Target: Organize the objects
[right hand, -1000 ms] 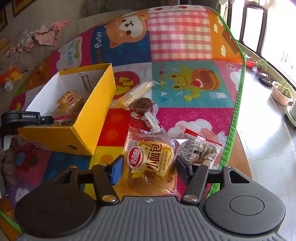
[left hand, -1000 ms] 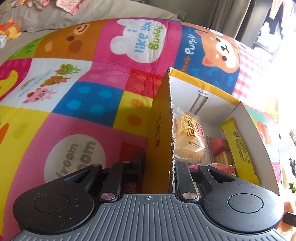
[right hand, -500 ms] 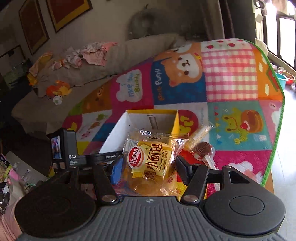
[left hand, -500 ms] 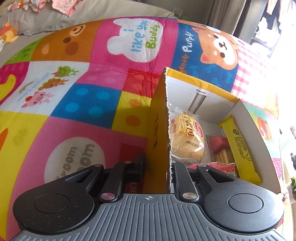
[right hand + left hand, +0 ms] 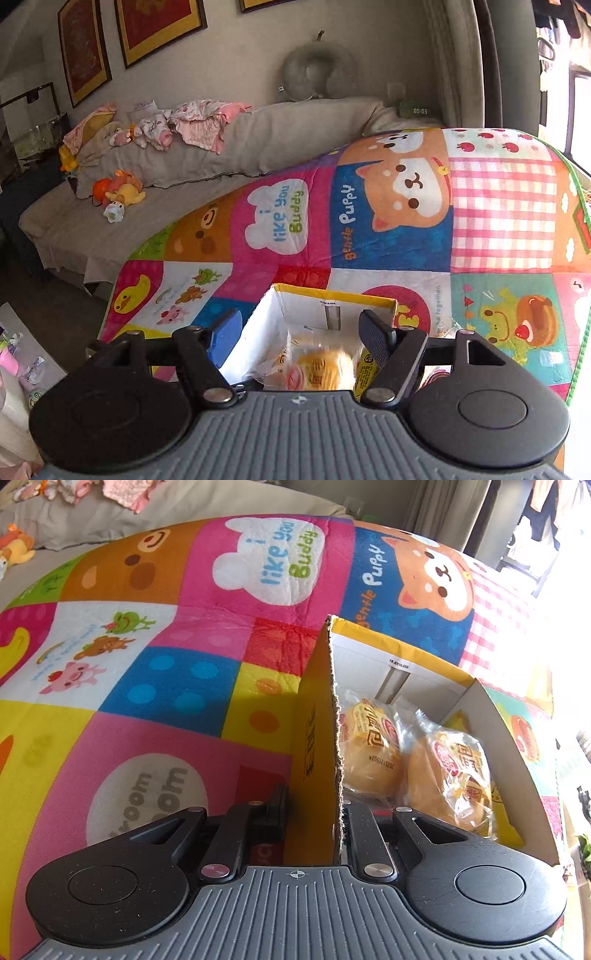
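Observation:
A yellow cardboard box (image 5: pixel 317 738) with a white inside stands on the play mat. My left gripper (image 5: pixel 314 801) is shut on its near side wall, one finger outside and one inside. Two wrapped bread packets lie in the box: one (image 5: pixel 369 749) by the gripped wall, another (image 5: pixel 450 775) to its right, covering a yellow bar. My right gripper (image 5: pixel 299 328) hovers above the box (image 5: pixel 332 302) with its jaws opening and nothing pressed between the pads. A blurred bread packet (image 5: pixel 321 369) is below them inside the box, beside the yellow bar (image 5: pixel 365 369).
The colourful patchwork play mat (image 5: pixel 406 240) spreads around the box, with a green border (image 5: pixel 580 332) at the right. A grey sofa (image 5: pixel 258 140) with clothes and plush toys lies behind the mat. Bright windows are at the far right.
My right gripper rose and came over the box, its jaws widened, and the bread packet left them and landed in the box beside the first one. The left gripper kept its hold.

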{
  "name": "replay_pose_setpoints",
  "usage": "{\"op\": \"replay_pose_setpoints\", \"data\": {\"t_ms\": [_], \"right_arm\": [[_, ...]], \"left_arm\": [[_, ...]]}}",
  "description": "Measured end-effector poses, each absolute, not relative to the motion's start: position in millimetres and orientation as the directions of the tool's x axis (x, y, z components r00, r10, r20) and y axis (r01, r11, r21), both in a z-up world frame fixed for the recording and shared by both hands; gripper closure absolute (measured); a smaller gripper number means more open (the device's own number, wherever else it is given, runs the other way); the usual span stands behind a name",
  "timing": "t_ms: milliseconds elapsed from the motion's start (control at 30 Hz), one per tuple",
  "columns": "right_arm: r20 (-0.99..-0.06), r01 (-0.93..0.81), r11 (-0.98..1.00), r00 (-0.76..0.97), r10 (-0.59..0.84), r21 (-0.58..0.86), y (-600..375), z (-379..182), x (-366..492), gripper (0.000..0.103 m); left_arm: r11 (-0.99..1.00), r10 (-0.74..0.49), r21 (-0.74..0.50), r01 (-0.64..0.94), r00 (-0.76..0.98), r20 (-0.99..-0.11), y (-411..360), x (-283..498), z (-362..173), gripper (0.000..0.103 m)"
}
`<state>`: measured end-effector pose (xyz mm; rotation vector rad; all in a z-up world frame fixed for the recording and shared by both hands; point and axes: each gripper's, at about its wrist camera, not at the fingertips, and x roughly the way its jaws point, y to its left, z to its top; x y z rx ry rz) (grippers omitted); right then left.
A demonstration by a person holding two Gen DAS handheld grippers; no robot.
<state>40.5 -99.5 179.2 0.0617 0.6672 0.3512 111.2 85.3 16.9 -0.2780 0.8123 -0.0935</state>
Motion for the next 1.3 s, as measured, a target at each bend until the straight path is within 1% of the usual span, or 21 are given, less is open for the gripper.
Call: {"op": "replay_pose_setpoints", "data": {"t_ms": [67, 167, 300, 467, 533, 667, 833, 933, 1000, 1100, 1233, 1300], "right_arm": [[-0.602, -0.289, 0.942, 0.727, 0.332, 0.17, -102.6, 175.2, 41.5, 0.029], [-0.622, -0.248, 0.957, 0.729, 0.287, 0.151, -111.8, 165.0, 43.7, 0.028], [-0.651, -0.164, 0.983, 0.737, 0.181, 0.087, -132.3, 139.2, 40.4, 0.025], [-0.697, -0.062, 0.998, 0.716, 0.04, -0.006, -164.8, 97.1, 26.1, 0.025], [-0.723, -0.032, 0.999, 0.691, 0.014, -0.011, -178.4, 83.2, 20.6, 0.025], [-0.772, 0.007, 1.0, 0.635, 0.012, 0.021, -201.5, 59.9, 5.9, 0.024], [-0.799, -0.001, 0.999, 0.6, 0.032, 0.038, -205.4, 45.1, -12.4, 0.019], [-0.814, -0.025, 0.998, 0.577, 0.062, 0.059, -199.8, 39.9, -18.2, 0.019], [-0.821, -0.058, 0.993, 0.559, 0.115, 0.1, -194.8, 39.1, -20.9, 0.018], [-0.806, -0.091, 0.982, 0.561, 0.189, 0.167, -192.3, 45.8, -20.7, 0.018], [-0.757, -0.067, 0.981, 0.627, 0.183, 0.182, -205.0, 66.8, 3.1, 0.018], [-0.74, -0.044, 0.976, 0.644, 0.192, 0.215, -218.0, 74.2, 28.8, 0.018]], "left_arm": [[0.959, -0.189, -0.283, -0.025, 0.686, -0.702, 85.5, 111.1, 17.0, 0.087], [0.959, -0.189, -0.284, -0.026, 0.686, -0.702, 85.2, 110.8, 17.1, 0.087], [0.959, -0.187, -0.282, -0.028, 0.686, -0.703, 85.1, 111.1, 17.2, 0.087], [0.959, -0.182, -0.28, -0.032, 0.686, -0.705, 85.0, 111.2, 17.6, 0.087], [0.959, -0.183, -0.28, -0.032, 0.686, -0.705, 85.0, 111.2, 17.6, 0.087], [0.961, -0.178, -0.275, -0.034, 0.685, -0.706, 84.8, 111.2, 17.7, 0.086], [0.963, -0.172, -0.268, -0.036, 0.683, -0.71, 84.4, 111.4, 18.0, 0.086], [0.963, -0.171, -0.267, -0.036, 0.684, -0.709, 84.3, 111.2, 18.0, 0.086], [0.963, -0.171, -0.267, -0.036, 0.684, -0.71, 84.2, 111.1, 18.0, 0.086], [0.963, -0.172, -0.268, -0.036, 0.684, -0.709, 84.2, 111.2, 18.0, 0.086], [0.962, -0.173, -0.272, -0.038, 0.685, -0.708, 84.2, 110.8, 17.9, 0.086], [0.961, -0.172, -0.274, -0.041, 0.685, -0.708, 84.3, 110.7, 17.9, 0.086]]}}
